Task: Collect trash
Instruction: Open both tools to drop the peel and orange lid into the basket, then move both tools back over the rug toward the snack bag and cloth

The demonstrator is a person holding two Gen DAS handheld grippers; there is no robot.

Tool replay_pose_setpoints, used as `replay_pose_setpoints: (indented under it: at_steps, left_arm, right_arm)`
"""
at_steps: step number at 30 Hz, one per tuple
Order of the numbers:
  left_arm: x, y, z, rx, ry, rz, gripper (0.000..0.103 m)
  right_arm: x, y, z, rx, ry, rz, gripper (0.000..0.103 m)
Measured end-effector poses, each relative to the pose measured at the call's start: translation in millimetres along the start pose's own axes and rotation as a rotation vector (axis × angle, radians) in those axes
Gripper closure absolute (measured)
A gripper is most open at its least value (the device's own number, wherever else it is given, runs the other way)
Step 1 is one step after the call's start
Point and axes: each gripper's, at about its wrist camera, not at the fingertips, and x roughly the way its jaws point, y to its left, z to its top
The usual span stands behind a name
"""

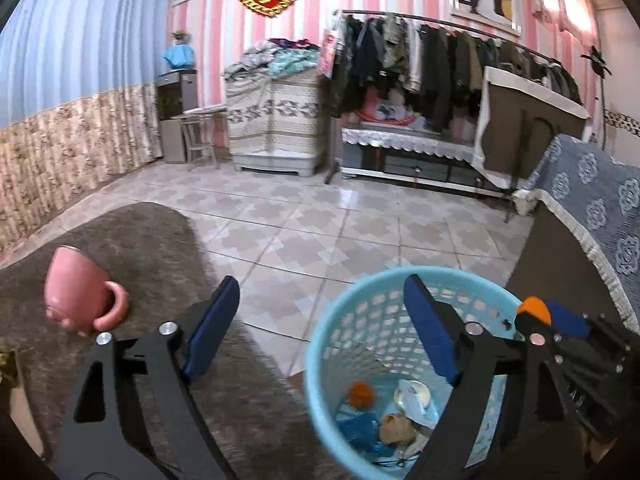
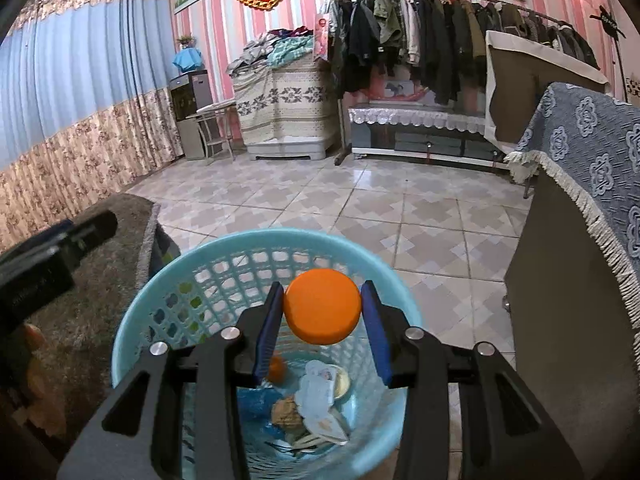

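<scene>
The pale patterned tile floor (image 2: 360, 208) spreads across the room, and a shaggy grey-brown rug (image 1: 152, 248) covers a raised surface at the left. A glossy pink ceramic mug (image 1: 82, 290) stands on that rug, just beside the left hand-held gripper.

The round light-blue plastic lattice waste basket (image 2: 168, 288) stands on the floor between the rug edge and a dark cabinet draped with a blue floral cloth (image 2: 592, 152). At its bottom lie a crumpled blue plastic wrapper (image 2: 256, 404), a white paper-lidded cup (image 2: 324, 388), a brownish crumpled wad (image 2: 286, 410) and a small orange piece (image 2: 276, 368).

The right hand-held gripper (image 2: 322, 316) is clenched on a flat round orange plastic cap (image 2: 322, 308), both blue pads pressing its edge. It holds the cap above the basket's opening, inside the rim as seen from the right wrist.

The left hand-held gripper (image 1: 320, 320) is released, its jaws spread wide with nothing between them, poised over the rug edge and the basket's near rim.

The step in hand looks like the drop: the cap is carried and positioned over the bin. The next move calls for simply parting the right jaws so the cap falls clear of the rim. The left is free to fetch more trash, if any remains.
</scene>
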Motion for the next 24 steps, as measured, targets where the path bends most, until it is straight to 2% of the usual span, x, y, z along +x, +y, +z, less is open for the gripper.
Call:
replay_pose_setpoints:
  at_steps: [4,5,6,8,10,14,18,21,24]
  left_arm:
    - [-10.4,13.8,1.0,-0.02,-0.004,0.031,0.015]
    - [-15.1,19.8,0.7,-0.028,-0.004,0.042,0.012]
    - [-20.0,26.1,0.0,-0.035,-0.005,0.058,0.01]
    - [-29.4,35.6,-1.7,-0.044,-0.01,0.08,0.008]
    - [-42.0,47.6,-3.9,-0.054,-0.013,0.101,0.008]
    - [-70.1,75.5,-7.6,-0.08,-0.028,0.148,0.006]
    - [-110.6,114.5,-11.4,-0.131,-0.055,0.212,0.006]
    - [-138.5,144.6,-18.8,-0.161,-0.059,0.266,0.006]
    - [-164.5,179.0,-30.9,-0.194,-0.047,0.353,0.006]
  right_arm:
    - [6.2,18.9,-5.0,-0.045,0.021,0.014,0.062]
    - [7.2,23.3,-6.1,-0.057,0.027,0.007,0.056]
    - [7.1,25.2,-6.7,-0.058,0.028,0.01,0.043]
    - [5.0,26.5,-6.5,-0.054,0.025,0.012,0.033]
    - [1.4,28.1,-5.6,-0.056,0.02,0.007,0.031]
    - [-10.5,32.8,1.0,-0.052,-0.014,0.015,0.021]
    - [-37.9,57.4,12.9,-0.088,-0.078,0.077,0.014]
    - [-55.3,84.7,17.7,-0.114,-0.108,0.147,0.013]
    - [-63.2,116.3,16.6,-0.151,-0.104,0.217,0.013]
